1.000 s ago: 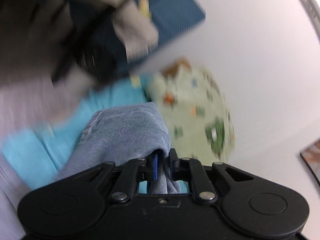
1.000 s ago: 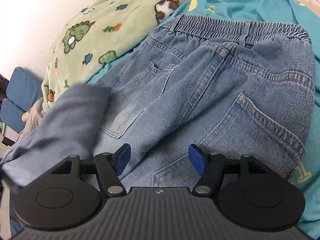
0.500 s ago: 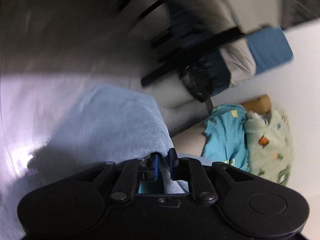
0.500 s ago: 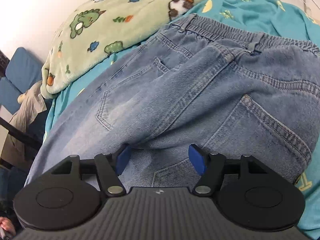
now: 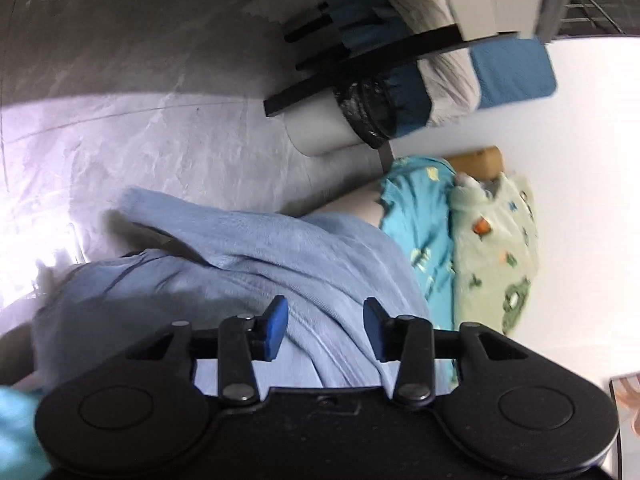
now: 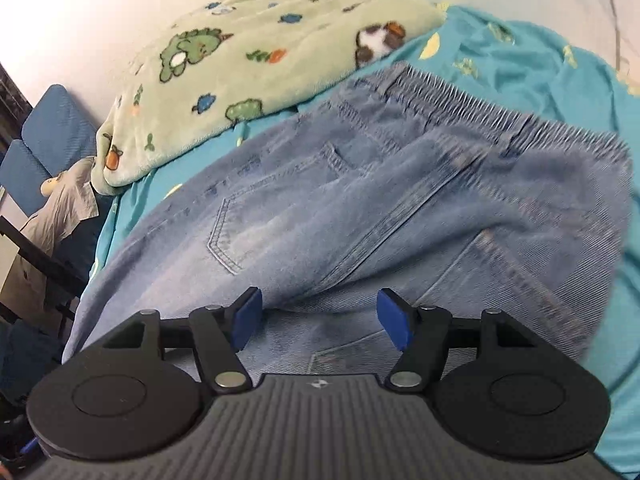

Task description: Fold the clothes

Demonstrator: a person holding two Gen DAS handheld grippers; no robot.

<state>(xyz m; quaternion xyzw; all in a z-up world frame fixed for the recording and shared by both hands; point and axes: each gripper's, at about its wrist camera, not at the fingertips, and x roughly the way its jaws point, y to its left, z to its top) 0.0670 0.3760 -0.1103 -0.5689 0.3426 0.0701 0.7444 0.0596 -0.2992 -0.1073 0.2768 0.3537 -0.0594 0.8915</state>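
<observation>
Both the left tongs [image 5: 325, 328] and right tongs [image 6: 318, 318] hover spread and empty over pale blue denim jeans [image 6: 360, 216] on a turquoise bedsheet [image 6: 520, 56]; soft but weighty, they look best pinched at the elastic waistband [image 6: 472, 100].

The jeans [image 6: 400, 216] run out of the right wrist view at its lower left, so their leg ends are unseen, and the gripper body covers their near part. Their right edge is smeared by blur. In the left wrist view, a framed object [image 5: 626, 404] right of the jeans is cut off by the edge.
</observation>
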